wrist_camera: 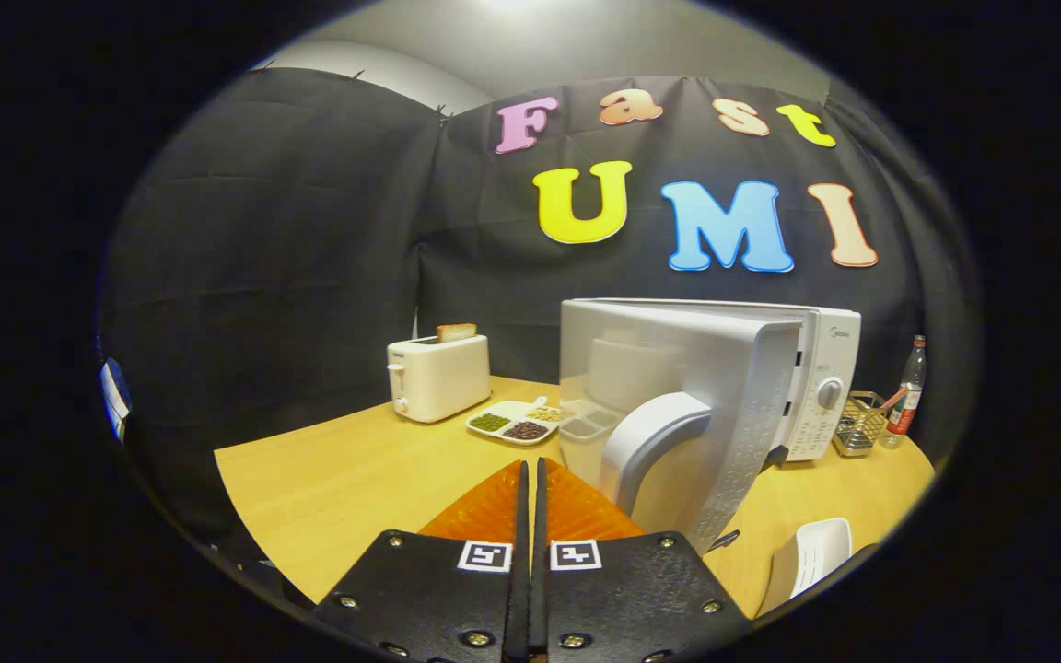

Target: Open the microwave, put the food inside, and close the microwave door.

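- My gripper (530, 470) has its two fingers pressed together with no gap I can make out, and nothing is held between them.
- The microwave (811, 368) sits on the wooden table (328, 479) at about one o'clock from my fingertips, beyond them and to the right.
- Its door (678, 405) is already swung open and stands edge-on toward me, upright, with its long axis vertical; the curved handle (650, 437) faces me at roughly one o'clock, just ahead of the fingertips and slightly right.
- The relation that matters: the open door stands between my fingers and the oven's opening, so I judge I must come round its left side to reach inside.
- The food is less certain. A divided plate (517, 421) of beans lies at twelve o'clock, beyond the fingertips and near the door's left edge; a toaster (438, 376) with a slice of bread (455, 331) in its slot stands at eleven o'clock, farther back.
- A white dish (816, 552) rests at four o'clock, near my gripper's right side.
- A wire basket (857, 424) and a bottle (906, 387) stand right of the microwave, well apart from my path.
- Step in hand, as I read it: door opened, food not yet picked up.
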A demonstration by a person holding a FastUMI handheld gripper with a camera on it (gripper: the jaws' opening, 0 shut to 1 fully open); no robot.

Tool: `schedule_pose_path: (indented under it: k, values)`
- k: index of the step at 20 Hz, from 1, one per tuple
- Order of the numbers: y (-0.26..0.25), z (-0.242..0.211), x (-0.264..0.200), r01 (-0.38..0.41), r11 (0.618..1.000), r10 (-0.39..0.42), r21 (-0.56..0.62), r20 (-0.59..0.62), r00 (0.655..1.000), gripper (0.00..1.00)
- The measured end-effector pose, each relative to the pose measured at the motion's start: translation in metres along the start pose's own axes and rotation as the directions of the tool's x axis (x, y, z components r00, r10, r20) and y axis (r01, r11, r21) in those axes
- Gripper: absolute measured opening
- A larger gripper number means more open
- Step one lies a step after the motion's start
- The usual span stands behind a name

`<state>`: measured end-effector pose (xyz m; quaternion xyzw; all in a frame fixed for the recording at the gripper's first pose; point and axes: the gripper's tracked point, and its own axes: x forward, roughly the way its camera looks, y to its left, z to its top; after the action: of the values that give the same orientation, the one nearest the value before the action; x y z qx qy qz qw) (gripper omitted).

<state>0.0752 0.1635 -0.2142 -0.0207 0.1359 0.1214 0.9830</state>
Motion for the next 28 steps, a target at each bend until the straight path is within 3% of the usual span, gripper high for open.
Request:
schedule_pose_path:
  k: [14, 19, 28]
  values:
    - [-0.159, 0.004, 0.055, 0.296, 0.955, -0.296, 0.011, -0.007, 0.955, 0.01]
    - [-0.193, -0.009, 0.094, 0.356, 0.931, -0.352, 0.077, -0.066, 0.934, 0.01]
    - [-0.247, -0.009, 0.151, 0.470, 0.881, -0.465, 0.050, -0.089, 0.881, 0.01]
